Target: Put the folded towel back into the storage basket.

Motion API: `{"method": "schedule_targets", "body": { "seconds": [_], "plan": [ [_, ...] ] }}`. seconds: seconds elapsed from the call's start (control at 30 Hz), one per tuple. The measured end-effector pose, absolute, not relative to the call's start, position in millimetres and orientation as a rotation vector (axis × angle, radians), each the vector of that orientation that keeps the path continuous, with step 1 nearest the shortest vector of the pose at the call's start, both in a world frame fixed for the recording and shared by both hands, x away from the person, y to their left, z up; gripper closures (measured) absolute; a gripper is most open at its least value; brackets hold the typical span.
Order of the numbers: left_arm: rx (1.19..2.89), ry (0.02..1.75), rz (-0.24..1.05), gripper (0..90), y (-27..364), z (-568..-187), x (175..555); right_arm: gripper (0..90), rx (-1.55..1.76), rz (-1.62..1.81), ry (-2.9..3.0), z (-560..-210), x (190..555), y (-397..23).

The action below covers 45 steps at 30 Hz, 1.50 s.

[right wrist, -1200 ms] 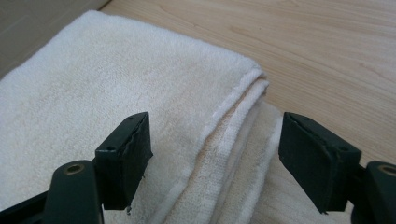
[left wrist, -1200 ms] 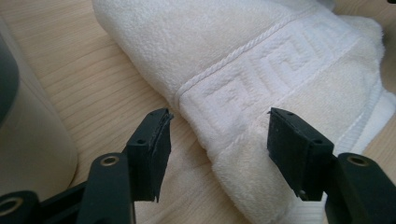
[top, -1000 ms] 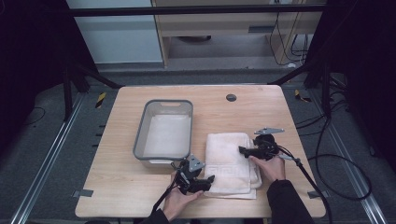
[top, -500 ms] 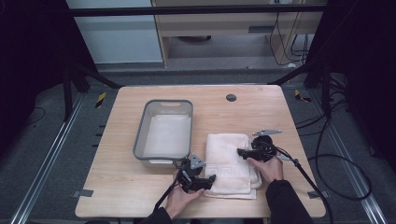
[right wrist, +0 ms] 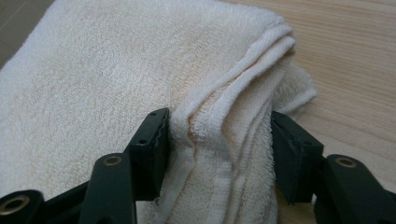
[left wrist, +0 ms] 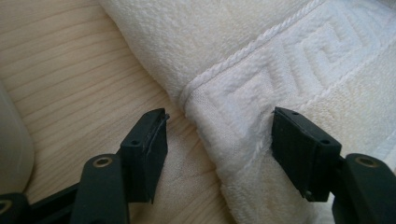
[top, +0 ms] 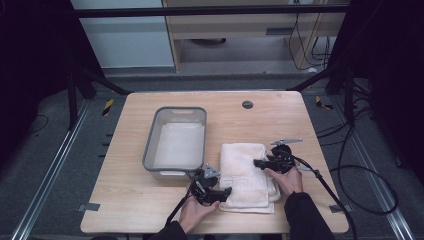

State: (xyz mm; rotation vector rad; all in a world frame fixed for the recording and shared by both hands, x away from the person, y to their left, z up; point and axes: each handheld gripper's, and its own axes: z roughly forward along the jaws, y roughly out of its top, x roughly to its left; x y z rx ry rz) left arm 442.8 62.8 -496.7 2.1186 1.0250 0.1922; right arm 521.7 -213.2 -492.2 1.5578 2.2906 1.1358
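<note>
Lying folded near the desk's (top: pixel 125 210) front edge, beside the grey tub (top: pixel 176 137), the towel (top: pixel 245 175) is straddled by both claws: the left gripper (left wrist: pixel 219 135) spread over its near-left edge, the right gripper (right wrist: pixel 217 140) spread around its layered right edge.

You wear dark sleeves down to both wrists, and each of your hands, the left hand (top: pixel 194 212) and the right hand (top: pixel 288 178), grips a matte black two-jaw tool. Your left tool (top: pixel 220 192) carries a small grey three-cornered plate on top, your right tool (top: pixel 261 162) a similar plate, and a black cable trails from each. Up close, each black jaw has a flat rectangular pad with small screw holes and a brass-coloured rivet at its pivot.
</note>
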Motion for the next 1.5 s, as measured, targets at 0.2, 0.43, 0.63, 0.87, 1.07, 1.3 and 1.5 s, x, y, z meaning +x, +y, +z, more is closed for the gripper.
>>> {"method": "schedule_targets", "body": {
  "seconds": [0.2, 0.43, 0.63, 0.87, 1.07, 1.3, 1.5],
  "plan": [
    [2.122, 0.997, 0.157, 45.7, 62.5, -496.7, 443.3, 51.5, 1.595, 1.167, 2.301, -492.3, 522.6, -213.8],
    [2.115, 0.980, 0.088, 61.4, 62.1, -495.7, 443.5, 61.5, 1.623, 1.209, 2.298, -492.0, 523.0, -213.8],
    [2.108, 0.979, 0.060, 71.2, 63.2, -494.5, 444.6, 65.0, 1.637, 1.233, 2.294, -490.1, 523.6, -214.5],
    [2.088, 0.969, 0.062, 76.0, 65.0, -492.7, 443.3, 65.9, 1.615, 1.235, 2.284, -484.5, 521.2, -213.8],
    [2.059, 0.953, 0.054, 76.5, 68.9, -487.4, 441.3, 66.0, 1.581, 1.260, 2.262, -472.3, 515.8, -215.6],
    [2.030, 0.922, 0.069, 76.7, 74.6, -472.1, 437.1, 66.1, 1.540, 1.333, 2.224, -455.6, 507.5, -218.4],
    [2.017, 0.898, 0.096, 76.8, 78.2, -459.9, 433.8, 66.2, 1.488, 1.365, 2.197, -440.3, 501.2, -218.2]
  ]
}}
